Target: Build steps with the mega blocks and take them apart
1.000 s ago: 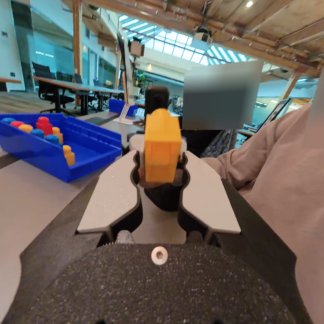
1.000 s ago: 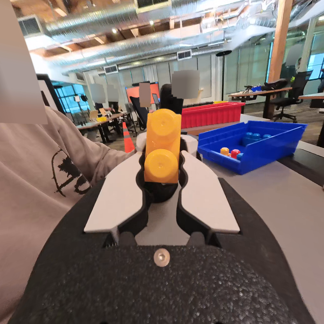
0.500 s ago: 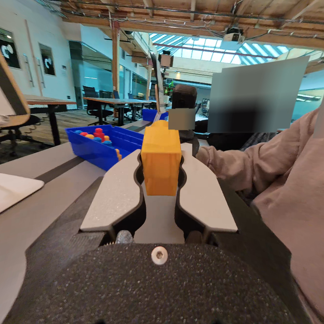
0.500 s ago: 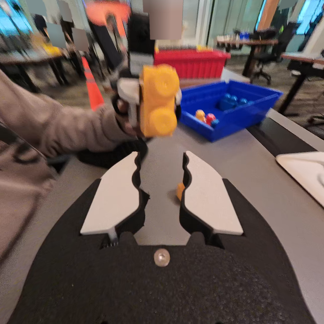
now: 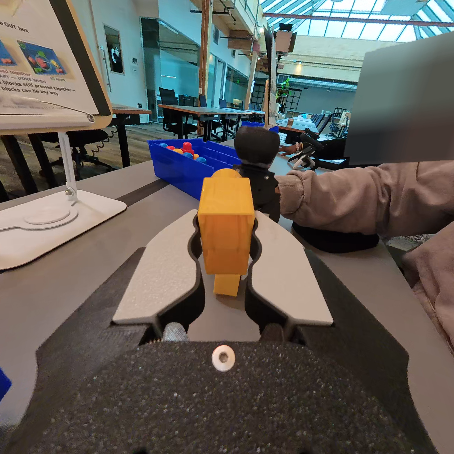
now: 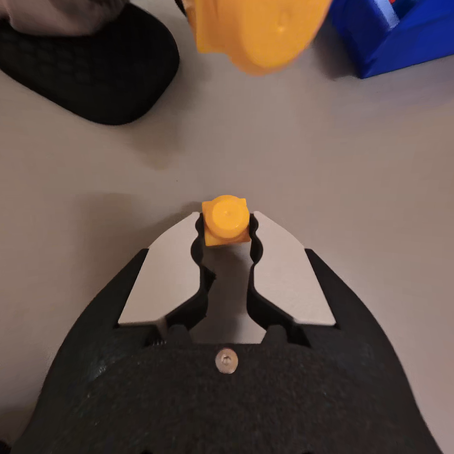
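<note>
My left gripper (image 5: pixel 226 213) is shut on a tall orange block (image 5: pixel 226 235) and holds it above the grey table (image 5: pixel 122 258). That block shows blurred at the top of the right wrist view (image 6: pixel 258 32). A small orange one-stud block (image 6: pixel 226 227) stands on the table, also seen under the tall block (image 5: pixel 226 285). My right gripper (image 6: pixel 226 213) points down, with its fingers pressed against both sides of the small block. Its black housing (image 5: pixel 260 186) shows behind the tall block.
A blue bin (image 5: pixel 181 169) holding several coloured blocks stands at the back, its corner in the right wrist view (image 6: pixel 393 49). A black pad (image 6: pixel 93 73) lies under a person's sleeve (image 5: pixel 356 196). A white stand base (image 5: pixel 49 216) carries an instruction card on the left.
My right gripper let go of the tall orange block, dropped to the table and closed around the small block. My left gripper kept the tall block and lowered and tilted toward the table.
</note>
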Motion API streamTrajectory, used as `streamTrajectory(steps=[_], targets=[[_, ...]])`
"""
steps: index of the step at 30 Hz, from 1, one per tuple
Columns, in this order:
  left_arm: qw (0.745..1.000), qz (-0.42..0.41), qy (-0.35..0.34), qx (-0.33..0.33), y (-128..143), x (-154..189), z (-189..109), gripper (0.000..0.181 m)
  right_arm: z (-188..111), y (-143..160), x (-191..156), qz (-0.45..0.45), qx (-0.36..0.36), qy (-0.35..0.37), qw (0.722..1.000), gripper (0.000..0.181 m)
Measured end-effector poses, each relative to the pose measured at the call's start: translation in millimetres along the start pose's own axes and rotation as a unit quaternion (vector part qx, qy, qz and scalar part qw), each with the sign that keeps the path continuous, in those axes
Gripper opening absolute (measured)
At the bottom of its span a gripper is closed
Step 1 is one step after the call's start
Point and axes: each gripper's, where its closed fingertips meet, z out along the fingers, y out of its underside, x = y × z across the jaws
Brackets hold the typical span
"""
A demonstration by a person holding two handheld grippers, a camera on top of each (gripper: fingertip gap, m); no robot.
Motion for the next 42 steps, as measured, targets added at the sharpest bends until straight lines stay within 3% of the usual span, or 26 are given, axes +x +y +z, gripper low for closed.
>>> streamTrajectory(steps=[2, 4, 6, 8, 10, 12, 14, 20, 24, 31, 38, 42], targets=[[1.000, -0.004, 0.008, 0.008, -1.2, 3.7, 1.8, 0.036, -17.2, -12.0, -1.6, 0.019, 0.062, 0.007, 0.998, 0.035], [1.000, -0.010, 0.018, 0.021, -4.5, 8.8, 4.6, 0.037, -50.8, -32.8, -2.6, 0.052, 0.168, 0.014, 0.984, 0.035], [0.999, -0.009, 0.025, 0.025, -5.7, 15.5, 9.9, 0.037, -97.4, -55.9, -2.8, 0.085, 0.312, 0.022, 0.946, 0.035], [0.999, -0.013, 0.044, 0.029, -7.0, 27.0, 18.2, 0.037, -142.8, -68.9, -5.5, 0.122, 0.441, 0.011, 0.889, 0.035], [0.997, -0.015, 0.062, 0.031, -8.0, 39.7, 28.5, 0.037, -168.5, -72.1, -9.7, 0.142, 0.514, 0.013, 0.846, 0.035], [0.997, -0.010, 0.075, 0.030, -9.3, 52.0, 38.8, 0.037, -172.6, -73.5, -17.2, 0.147, 0.537, 0.017, 0.831, 0.035], [0.997, 0.002, 0.078, 0.025, -9.4, 59.6, 47.4, 0.037, -168.0, -76.4, -28.7, 0.144, 0.541, 0.002, 0.829, 0.035], [0.995, 0.015, 0.093, -0.024, 10.3, 69.3, 58.4, 0.037, -148.4, -75.4, -41.4, 0.127, 0.493, -0.014, 0.860, 0.035], [0.994, 0.024, 0.092, -0.058, 20.9, 68.5, 56.6, 0.036, -130.4, -59.2, -45.8, 0.105, 0.392, -0.005, 0.914, 0.034], [0.984, 0.023, 0.119, -0.129, 49.8, 73.6, 60.6, 0.036, -112.5, -35.7, -54.3, 0.096, 0.307, -0.016, 0.947, 0.034], [0.981, 0.007, 0.133, -0.142, 63.2, 78.3, 64.0, 0.036, -103.5, -20.2, -60.2, 0.107, 0.291, -0.007, 0.951, 0.034], [0.985, -0.001, 0.140, -0.096, 45.7, 82.2, 66.1, 0.037, -115.6, -27.2, -61.6, 0.126, 0.328, 0.006, 0.936, 0.035]])
